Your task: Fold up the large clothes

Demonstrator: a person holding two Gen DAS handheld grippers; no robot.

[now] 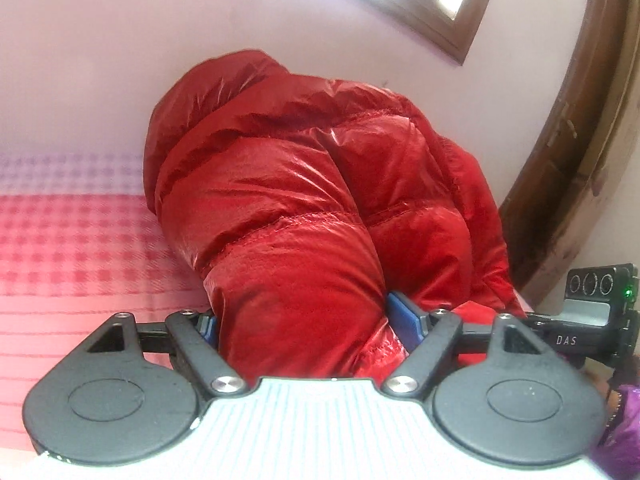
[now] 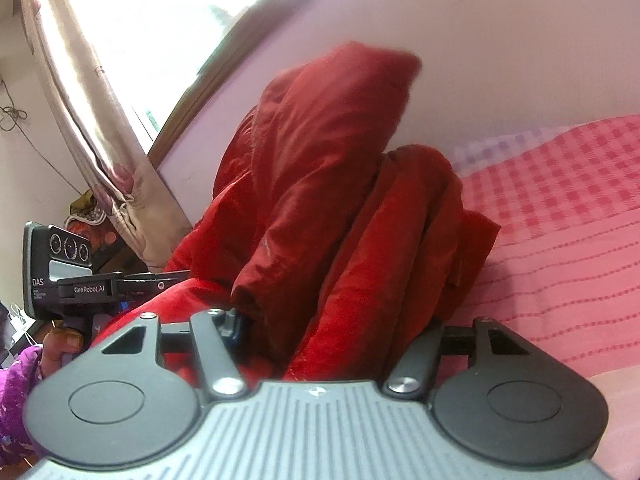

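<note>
A shiny red puffer jacket (image 1: 304,200) hangs bunched up above a pink checked bedsheet (image 1: 80,248). My left gripper (image 1: 308,324) is shut on a thick fold of its padded fabric, one blue pad (image 1: 404,316) showing at the right. In the right wrist view the same jacket (image 2: 320,200) stands in tall folds. My right gripper (image 2: 340,332) is shut on a bunch of it, which hides the fingertips. The left gripper's body (image 2: 68,276) shows at the left of that view, and the right gripper's body (image 1: 592,312) at the right of the left wrist view.
The bed's pink sheet (image 2: 560,248) spreads to the right. A pale lilac wall (image 1: 120,60) rises behind the jacket. A brown window frame (image 1: 440,8), a brown wooden frame (image 1: 560,184) and a curtain (image 2: 88,120) stand beside the bed.
</note>
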